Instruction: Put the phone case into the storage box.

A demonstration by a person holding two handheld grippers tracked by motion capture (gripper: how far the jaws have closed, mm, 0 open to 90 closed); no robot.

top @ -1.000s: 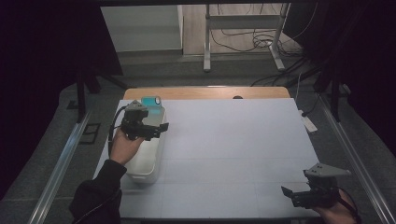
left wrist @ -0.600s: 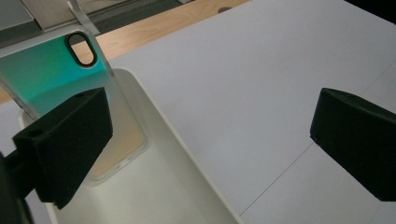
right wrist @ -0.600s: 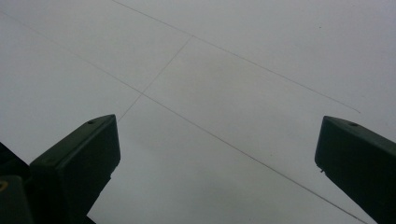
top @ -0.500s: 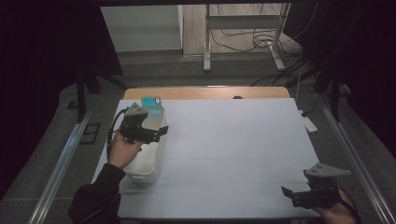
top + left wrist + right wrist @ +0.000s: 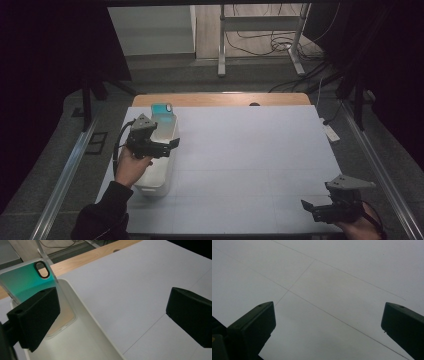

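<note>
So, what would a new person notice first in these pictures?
Probably the teal phone case, the one spot of colour, leaning in the far end of the white tub at the table's left side. The left gripper hangs over that tub with its jaws open. The right gripper, also open, sits at the near right corner of the pale table.

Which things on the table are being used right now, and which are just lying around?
Being used:
- white tub, under the left tongs
- teal phone case, leaning in the tub's far end
- left tongs, open above the tub

Just lying around:
- right tongs, open and holding nothing, at the near right corner
- white table cover
- cables on the floor behind the table
</note>
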